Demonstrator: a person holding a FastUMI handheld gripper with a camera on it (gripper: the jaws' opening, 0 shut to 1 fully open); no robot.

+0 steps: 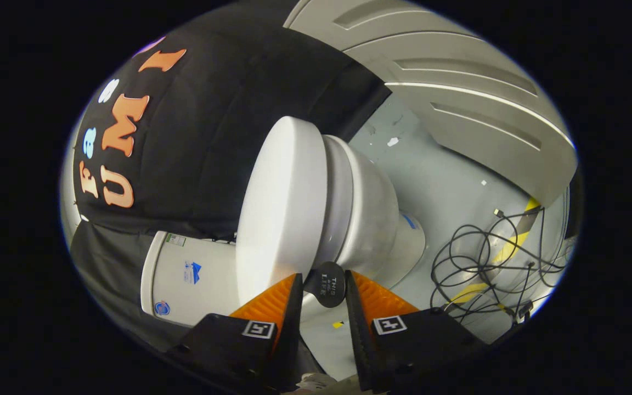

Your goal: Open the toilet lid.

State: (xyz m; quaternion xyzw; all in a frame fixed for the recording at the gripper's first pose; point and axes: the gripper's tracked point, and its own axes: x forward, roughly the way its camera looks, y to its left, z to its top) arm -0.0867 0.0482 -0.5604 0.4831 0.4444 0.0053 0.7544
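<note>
— While the claw (pixel 324 285) hangs there rolled on its side, can you tell what it has hold of?

— Nothing that I can swear to. Its fingers stand a narrow way apart, and between their tips sits a small round black tab (pixel 326 283) fixed by the rim of the smooth white oval toilet lid (pixel 280 203). Whether both fingers press on that tab, I cannot tell from here.

— And the lid itself?

— Just ahead of the fingers, lying on the glossy white ceramic toilet bowl (pixel 368 211), or very nearly so; I'd call it not yet open. The white cistern (pixel 190 277) with its stickers stands behind, against the black cloth wall.

— So what could spoil it?

— To my eye, the tab is a small purchase. If the fingers only brush it, it may slip free as the lid swings, and the lid would drop back onto the bowl. The claw must also follow the hinge's arc; pull straight and the tab could twist out. Mind, too, the tangle of thin black cables (pixel 486 258) on the pale grey floor (pixel 436 181) beside the bowl, near anyone's feet.
</note>
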